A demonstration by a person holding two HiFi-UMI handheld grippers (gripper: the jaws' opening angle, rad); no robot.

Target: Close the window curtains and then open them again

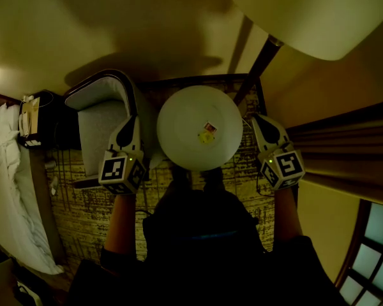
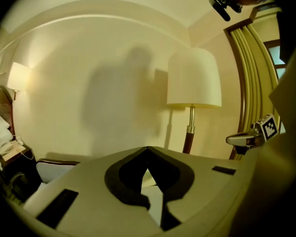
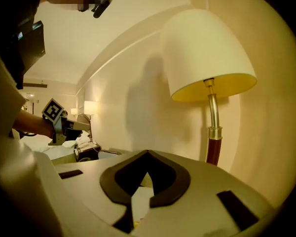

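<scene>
Curtains (image 1: 348, 146) of dark, pleated fabric hung along the right side of the room, well apart from both my tools. Their folds ran out past the edge of my head view, so I could not tell how far they reached. In the near right corner the pale panes of the wood-framed window (image 1: 375, 247) showed uncovered and were cut off as well.

My left gripper (image 1: 130, 121) had its jaws pressed together at the tips with nothing between them, and my right gripper (image 1: 258, 117) was closed and empty in the same way. Both pointed toward the plain far wall, one on each side of the round white table (image 1: 179, 116). Something small lay on the tabletop, too tiny for me to name, and the top hid most of my feet.

Beyond my right gripper stood the tall floor lamp with a cream shade (image 1: 319, 11) and a dark pole, between the table and the curtains. Its shade was clipped at the top of my view. It left only a narrow gap on that side.

To the left of the table sat the grey upholstered armchair (image 1: 99, 107), just beside my left gripper. Farther left the white bed (image 1: 6, 183) was cut off, and the bedside clutter was too dim to make out. Patterned carpet (image 1: 89, 212) lay open between the chair and the bed.
</scene>
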